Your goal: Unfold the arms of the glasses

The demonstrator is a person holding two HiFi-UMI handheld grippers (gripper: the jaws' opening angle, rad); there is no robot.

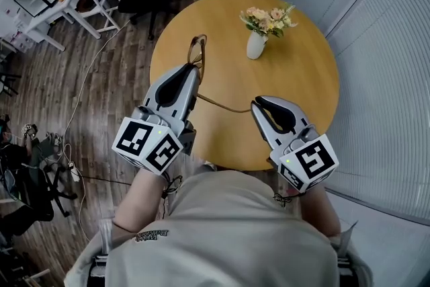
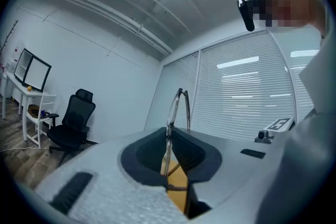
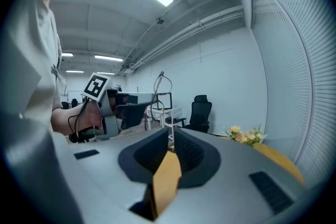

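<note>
Judged about half done. Clamped in left gripper (image 1: 194, 68): glasses (image 1: 197, 50), over table's (image 1: 295, 91) left edge, left of frame centre. One arm (image 1: 225, 107) swung out to right gripper (image 1: 258, 105), jaws nearly together, seemingly pinching its tip. Other arm not made out, likely pending.

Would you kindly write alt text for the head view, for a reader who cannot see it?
Seen from above, the left gripper holds a pair of glasses over a round wooden table, one unfolded arm stretching toward the right gripper. A white vase of flowers stands farther back on the table.
</note>
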